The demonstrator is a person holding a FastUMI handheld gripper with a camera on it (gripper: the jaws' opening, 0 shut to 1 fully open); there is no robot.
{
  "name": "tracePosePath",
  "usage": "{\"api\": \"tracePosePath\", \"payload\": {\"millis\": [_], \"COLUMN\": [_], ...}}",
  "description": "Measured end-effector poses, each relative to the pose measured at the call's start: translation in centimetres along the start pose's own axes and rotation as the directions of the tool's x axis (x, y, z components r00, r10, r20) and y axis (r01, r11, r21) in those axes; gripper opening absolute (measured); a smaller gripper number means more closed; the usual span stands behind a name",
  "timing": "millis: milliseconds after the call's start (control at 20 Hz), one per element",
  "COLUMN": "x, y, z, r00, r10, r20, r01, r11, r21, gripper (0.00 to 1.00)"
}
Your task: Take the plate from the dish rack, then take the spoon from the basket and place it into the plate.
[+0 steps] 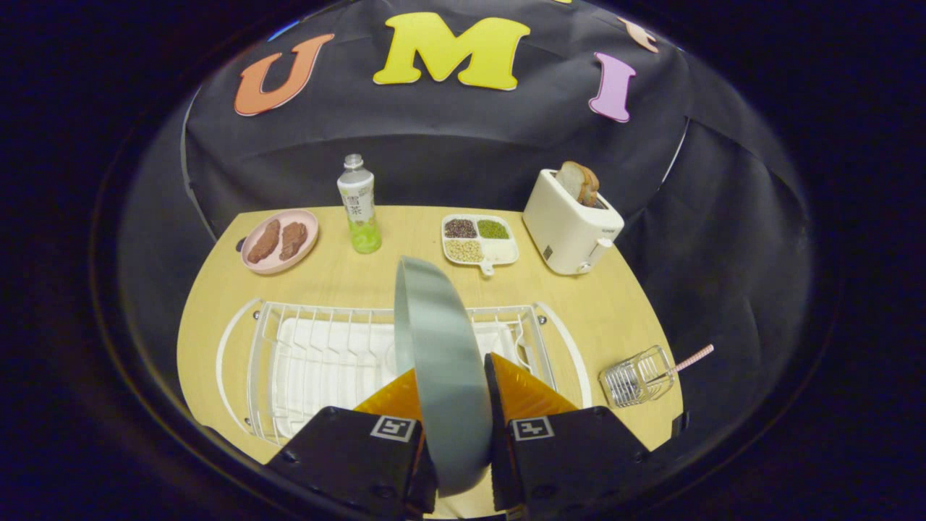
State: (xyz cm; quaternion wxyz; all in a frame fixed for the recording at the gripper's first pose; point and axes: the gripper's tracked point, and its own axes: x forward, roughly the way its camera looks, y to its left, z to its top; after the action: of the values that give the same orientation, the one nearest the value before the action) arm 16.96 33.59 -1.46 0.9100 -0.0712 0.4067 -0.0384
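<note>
Grey and held on edge, the plate [443, 362] stands upright between our fingers, the gripper [452, 394] clamped narrow on its rim, one finger pressing each face. We carry it over the rack [318, 354], whose white wire slots sit just beyond and below the fingers on the table [405, 278]. We judge the first step nearly done: the plate looks lifted clear of the wires, though its lower edge is hidden behind the fingers.

What matters next is where things lie off to the right. The basket [636, 376] rests on its side on the table, to the right of the rack and apart from it, and the spoon [684, 360] pokes out of it, its handle pointing away to the right. The plate needs a flat spot near there, so we would swing right and tip it level.
</note>
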Motion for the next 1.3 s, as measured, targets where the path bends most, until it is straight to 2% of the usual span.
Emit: {"api": "tracePosePath", "payload": {"millis": [250, 450, 550, 850, 1050, 1300], "x": [-5.6, -9.1, -9.1, -6.7, -3.7, 0.1], "y": [-1.0, -3.4, -5.5, -9.7, -10.7, -10.0], "z": [-3.4, -7.6, -10.4, -18.4, -23.8, -28.5], "r00": [0.99, 0.974, 0.975, 0.951, 0.906, 0.841], "r10": [0.135, 0.205, 0.205, 0.308, 0.422, 0.529], "r20": [0.04, 0.092, 0.082, 0.025, -0.038, -0.113], "r01": [-0.135, -0.199, -0.2, -0.309, -0.403, -0.452], "r11": [0.991, 0.978, 0.977, 0.949, 0.886, 0.802], "r21": [-0.021, -0.065, -0.067, 0.069, 0.229, 0.39], "gripper": [0.34, 0.34, 0.34, 0.34, 0.34, 0.34]}}
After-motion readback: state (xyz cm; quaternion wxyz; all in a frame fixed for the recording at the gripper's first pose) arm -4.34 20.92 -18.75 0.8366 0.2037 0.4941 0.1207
